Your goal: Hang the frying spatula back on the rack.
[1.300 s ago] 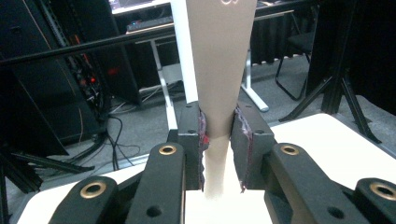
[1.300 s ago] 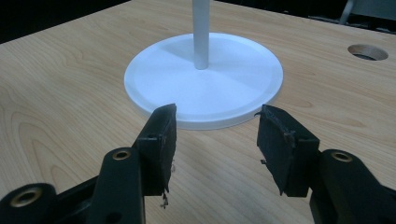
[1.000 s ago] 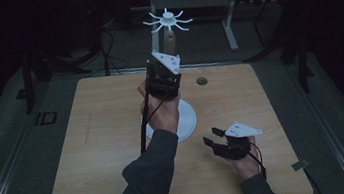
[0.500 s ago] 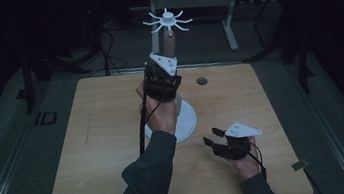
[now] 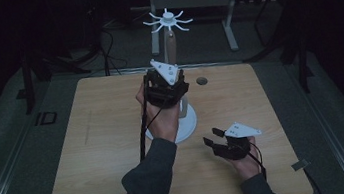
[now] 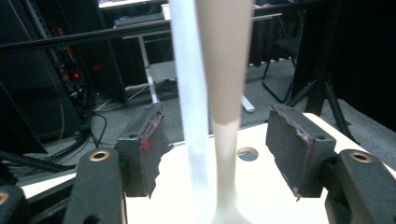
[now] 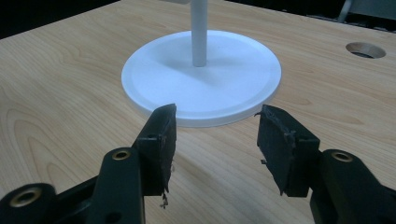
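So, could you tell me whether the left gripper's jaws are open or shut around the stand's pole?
Open. The left gripper has just been opening; both pads stand clear of the white pole, which rises between them untouched.

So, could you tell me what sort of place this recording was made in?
Probably a lab or workshop, dimly lit: a bare wooden table stands on a dark floor, cables trail among dark equipment frames behind it, and a white stand sits on the table as a test prop.
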### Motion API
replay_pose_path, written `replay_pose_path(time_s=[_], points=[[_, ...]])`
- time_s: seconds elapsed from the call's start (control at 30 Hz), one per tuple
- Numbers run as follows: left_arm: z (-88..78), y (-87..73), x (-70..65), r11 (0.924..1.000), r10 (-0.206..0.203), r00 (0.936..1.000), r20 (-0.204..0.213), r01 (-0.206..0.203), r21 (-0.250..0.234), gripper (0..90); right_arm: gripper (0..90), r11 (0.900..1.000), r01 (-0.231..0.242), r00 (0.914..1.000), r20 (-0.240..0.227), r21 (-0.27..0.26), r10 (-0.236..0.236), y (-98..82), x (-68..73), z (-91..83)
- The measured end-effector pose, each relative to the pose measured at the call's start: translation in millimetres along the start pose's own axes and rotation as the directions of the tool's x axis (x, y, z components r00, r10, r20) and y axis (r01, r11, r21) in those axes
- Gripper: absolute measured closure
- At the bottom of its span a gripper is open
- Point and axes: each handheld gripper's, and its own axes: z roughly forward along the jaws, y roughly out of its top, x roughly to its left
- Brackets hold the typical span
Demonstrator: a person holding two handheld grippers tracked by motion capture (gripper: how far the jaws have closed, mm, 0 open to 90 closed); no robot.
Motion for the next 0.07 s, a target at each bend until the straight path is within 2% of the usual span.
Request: replay_pose_path(time_s=[0.07], points=[[-2.0, -1.5, -1.1, 1.0, 0.009, 0.9999, 0.015, -0.009, 0.002, 37.4, 46.2, 1.0, 0.004, 0.9999, 0.01, 0.002, -0.004, 0.1, -1.1, -0.1]])
